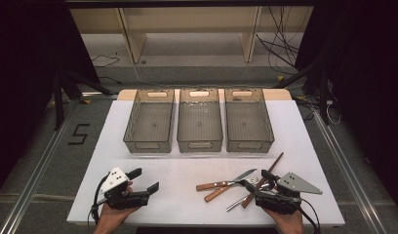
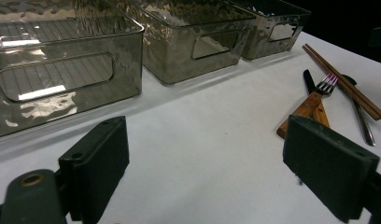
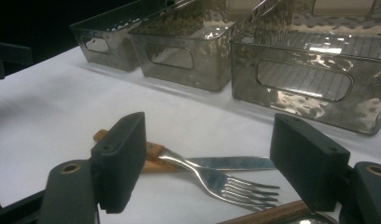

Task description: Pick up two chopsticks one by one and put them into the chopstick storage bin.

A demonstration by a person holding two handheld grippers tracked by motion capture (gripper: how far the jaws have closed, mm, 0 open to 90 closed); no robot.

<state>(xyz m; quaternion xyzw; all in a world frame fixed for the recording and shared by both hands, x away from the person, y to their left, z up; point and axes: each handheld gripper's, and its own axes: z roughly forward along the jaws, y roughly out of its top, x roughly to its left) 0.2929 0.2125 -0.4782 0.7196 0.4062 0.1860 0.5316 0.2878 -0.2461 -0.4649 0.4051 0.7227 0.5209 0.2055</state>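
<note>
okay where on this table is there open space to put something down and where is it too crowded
Bare cloth lies between the left gripper and the cutlery pile, in front of the left bin and middle bin. Narrow strips run outside the end bins. Crowded: near the right gripper, where the knife, fork and chopsticks overlap, below the right bin.

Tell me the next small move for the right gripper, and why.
Probably ease the right gripper forward and down so its open jaws straddle the fork, then close. The fork lies just ahead between the jaws, untouched, crossing the knife on the table, and the three bins behind stand empty, seemingly waiting for sorted cutlery. The left gripper rests open, far from the pile.
</note>
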